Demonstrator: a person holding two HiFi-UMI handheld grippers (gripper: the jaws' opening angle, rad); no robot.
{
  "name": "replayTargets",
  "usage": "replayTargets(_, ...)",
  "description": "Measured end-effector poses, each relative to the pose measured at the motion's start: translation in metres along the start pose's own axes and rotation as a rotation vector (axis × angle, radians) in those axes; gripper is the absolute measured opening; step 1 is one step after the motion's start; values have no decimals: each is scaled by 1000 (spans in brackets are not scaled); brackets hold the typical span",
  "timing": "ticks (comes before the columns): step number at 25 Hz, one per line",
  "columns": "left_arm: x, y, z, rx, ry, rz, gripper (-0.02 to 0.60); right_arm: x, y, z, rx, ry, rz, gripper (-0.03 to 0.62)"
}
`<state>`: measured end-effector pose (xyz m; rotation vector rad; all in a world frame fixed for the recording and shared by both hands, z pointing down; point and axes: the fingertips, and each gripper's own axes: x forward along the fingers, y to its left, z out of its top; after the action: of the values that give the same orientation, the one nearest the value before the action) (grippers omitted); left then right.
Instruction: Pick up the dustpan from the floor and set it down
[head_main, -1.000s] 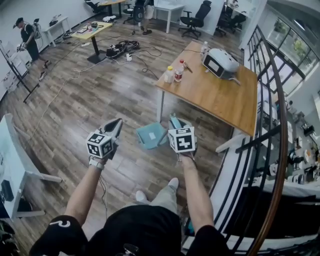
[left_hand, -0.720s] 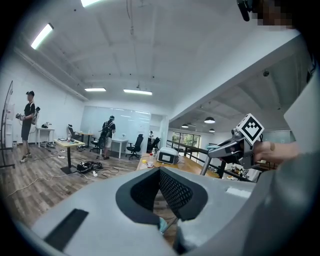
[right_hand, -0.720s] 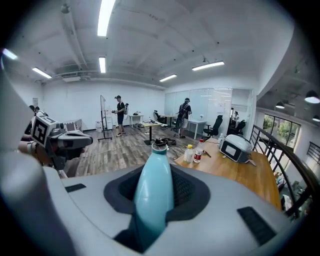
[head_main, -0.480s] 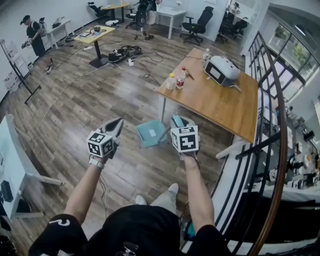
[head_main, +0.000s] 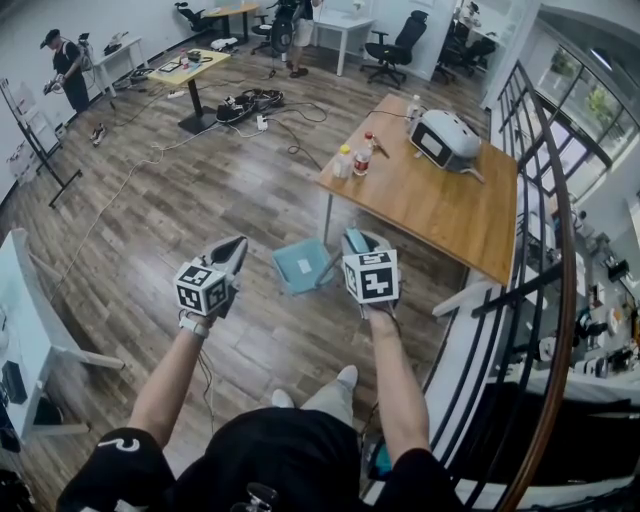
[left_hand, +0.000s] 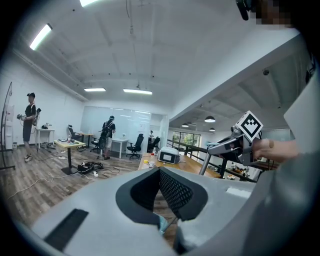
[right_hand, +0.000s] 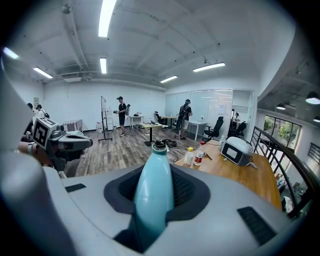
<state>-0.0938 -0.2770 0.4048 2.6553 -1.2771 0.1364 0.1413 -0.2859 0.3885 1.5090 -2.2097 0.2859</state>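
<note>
The teal dustpan (head_main: 303, 266) hangs by its handle, pan to the left, over the wood floor just in front of the table leg. My right gripper (head_main: 352, 242) is shut on that handle; in the right gripper view the teal handle (right_hand: 154, 195) runs up between the jaws, held by both pads. My left gripper (head_main: 229, 256) is held out to the left of the pan, apart from it, jaws shut on nothing. The left gripper view shows the right gripper (left_hand: 234, 145) off to its right. From the right gripper view, the left gripper (right_hand: 64, 142) shows at the left.
A wooden table (head_main: 440, 205) stands just beyond the dustpan, with bottles (head_main: 352, 158) and a grey device (head_main: 444, 136) on it. A dark railing (head_main: 548, 250) runs along the right. A white table (head_main: 22, 320) is at the left. Cables (head_main: 250, 100) and a person (head_main: 66, 72) are far back.
The right gripper and the dustpan have risen a little and drifted slightly right. The left gripper has barely shifted. Both grips are unchanged.
</note>
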Motion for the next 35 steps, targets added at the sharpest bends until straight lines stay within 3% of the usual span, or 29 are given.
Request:
replayTargets(15, -12, -6, -25, -25, 26, 3, -2, 7, 5, -32, 10, 35, -4, 94)
replayTargets(35, -5, -16, -109, -94, 119, -15, -2, 52, 13, -145, 16, 149, 4, 94)
